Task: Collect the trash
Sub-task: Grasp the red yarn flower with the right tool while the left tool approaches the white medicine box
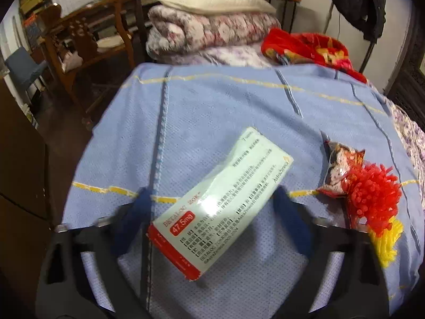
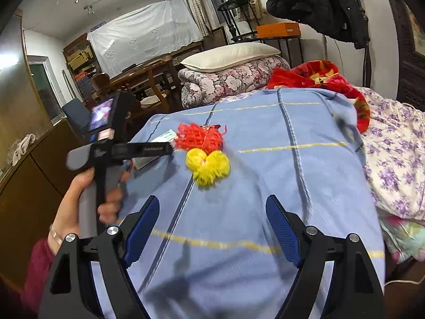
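Our left gripper has its fingers on both sides of the medicine box on the blue bed cover, not squeezing yet. Our right gripper is wide open, holding nothing. The slanted box could slip out if we squeeze crookedly.

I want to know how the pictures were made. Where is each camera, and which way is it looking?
Left wrist view: sits on the left claw, looking down at the medicine box lying between its blue fingers on the blue blanket.
Right wrist view: sits on the right claw, looking across the bed; its fingers stand apart with nothing between them, and the left hand shows.
Both share the blanket, the box, the red and yellow bundle and the pillow.
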